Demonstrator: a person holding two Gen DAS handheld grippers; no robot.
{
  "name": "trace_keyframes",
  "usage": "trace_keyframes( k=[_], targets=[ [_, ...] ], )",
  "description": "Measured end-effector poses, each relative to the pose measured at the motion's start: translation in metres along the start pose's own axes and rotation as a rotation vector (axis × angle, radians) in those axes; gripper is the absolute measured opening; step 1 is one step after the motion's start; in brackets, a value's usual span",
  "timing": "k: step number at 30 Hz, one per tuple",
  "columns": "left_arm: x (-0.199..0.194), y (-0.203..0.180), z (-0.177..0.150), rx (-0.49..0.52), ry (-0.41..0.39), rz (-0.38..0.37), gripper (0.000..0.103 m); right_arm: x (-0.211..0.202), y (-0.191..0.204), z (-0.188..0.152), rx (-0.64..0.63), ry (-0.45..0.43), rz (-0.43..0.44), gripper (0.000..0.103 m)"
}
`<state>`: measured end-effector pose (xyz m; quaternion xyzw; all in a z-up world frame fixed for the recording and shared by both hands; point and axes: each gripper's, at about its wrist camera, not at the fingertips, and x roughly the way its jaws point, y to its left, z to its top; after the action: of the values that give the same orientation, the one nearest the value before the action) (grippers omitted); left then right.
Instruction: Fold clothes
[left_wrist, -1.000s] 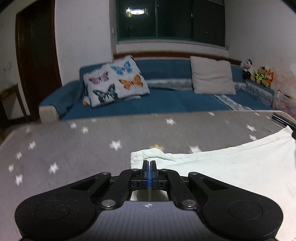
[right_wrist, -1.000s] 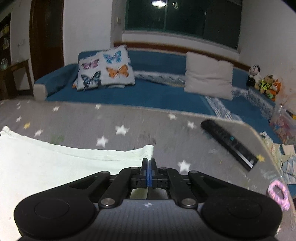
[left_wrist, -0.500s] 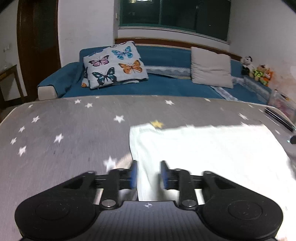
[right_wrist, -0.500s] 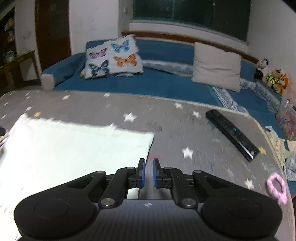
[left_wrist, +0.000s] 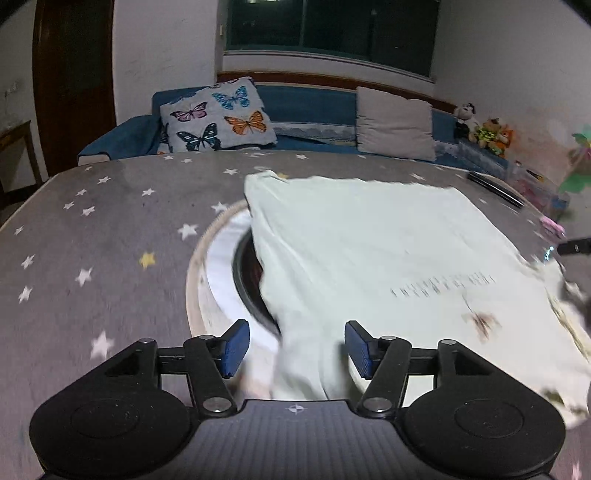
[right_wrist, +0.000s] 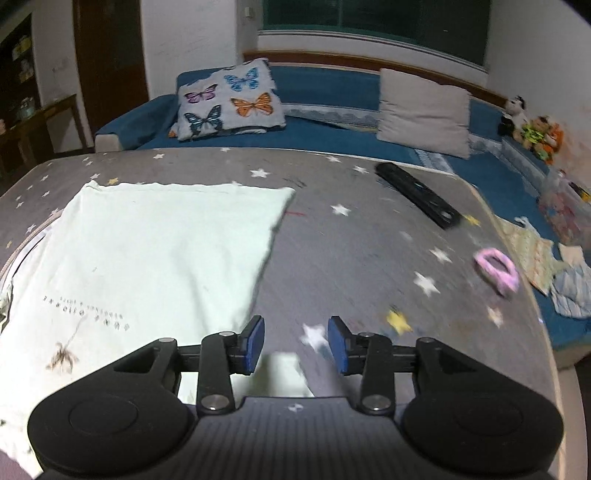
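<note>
Dim room, dark window at the back, blue sofa (right_wrist: 332, 136) along the far wall with a butterfly pillow (right_wrist: 229, 99) and a plain beige cushion (right_wrist: 424, 110); stuffed toys (right_wrist: 532, 129) at its right end. In front, a table (right_wrist: 369, 258) under a grey star-print cloth. Both views are motion-blurred near the grippers.

A pale cream shirt (left_wrist: 369, 251) lies flat on the table, folded edge toward the far side, small line of print and a brownish motif on it, text too smeared to read. In the left view its left side drapes over a round inset (left_wrist: 218, 266) in the table, pale ring with a dark inner rim, mostly hidden by the cloth. The shirt's right end is bunched and blurred, cut by the frame edge.

Left gripper (left_wrist: 295, 349): jaws spread wide, empty, over the shirt's near edge; a strip of fabric runs between the pads and vanishes under the body. Touching or not, cannot tell.

Right gripper (right_wrist: 296, 345): jaws spread, empty, just past the shirt's right edge over bare tablecloth; a pale patch shows below the jaws, partly hidden.

Black remote (right_wrist: 417, 194) lies near the table's far right edge, pink hair tie (right_wrist: 495, 269) toward the right edge. Folded clothes (right_wrist: 546, 266) sit off the table's right side, partly cropped.
</note>
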<state>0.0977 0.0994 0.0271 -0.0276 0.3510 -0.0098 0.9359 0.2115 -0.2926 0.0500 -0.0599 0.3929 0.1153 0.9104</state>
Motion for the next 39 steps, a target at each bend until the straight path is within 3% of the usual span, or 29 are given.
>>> trace_keyframes(
  k=[7, 12, 14, 16, 18, 19, 22, 28, 35, 39],
  targets=[
    [-0.025, -0.025, -0.027, 0.061, -0.015, -0.02, 0.062, -0.035, -0.017, -0.016, 0.021, -0.026, -0.06, 0.039],
    [-0.026, -0.031, -0.037, 0.08, -0.024, -0.02, 0.061, -0.046, -0.014, -0.028, 0.013, -0.032, -0.075, 0.045],
    [-0.025, -0.032, -0.04, 0.081, -0.025, -0.019, 0.047, -0.046, -0.01, -0.035, 0.01, -0.027, -0.073, 0.045],
    [-0.023, -0.032, -0.043, 0.081, -0.027, -0.017, 0.027, -0.043, -0.006, -0.045, 0.017, -0.018, -0.066, 0.046],
    [-0.021, -0.032, -0.047, 0.082, -0.028, -0.015, 0.016, -0.037, -0.003, -0.057, 0.027, -0.007, -0.06, 0.046],
    [-0.028, -0.024, -0.046, 0.047, -0.049, -0.021, 0.011, -0.035, -0.002, -0.062, 0.032, -0.002, -0.058, 0.046],
    [-0.043, 0.002, -0.043, -0.055, -0.101, -0.017, 0.011, -0.029, -0.003, -0.074, 0.06, 0.009, -0.057, 0.046],
    [-0.055, 0.046, -0.045, -0.201, -0.119, 0.059, 0.009, -0.026, -0.012, -0.089, 0.125, 0.006, -0.055, 0.047],
    [-0.037, 0.081, -0.059, -0.424, -0.047, 0.031, 0.009, -0.028, -0.021, -0.098, 0.17, -0.016, -0.057, 0.053],
    [-0.038, 0.09, -0.062, -0.463, -0.046, 0.029, 0.013, -0.032, -0.02, -0.102, 0.168, -0.019, -0.067, 0.052]
  ],
)
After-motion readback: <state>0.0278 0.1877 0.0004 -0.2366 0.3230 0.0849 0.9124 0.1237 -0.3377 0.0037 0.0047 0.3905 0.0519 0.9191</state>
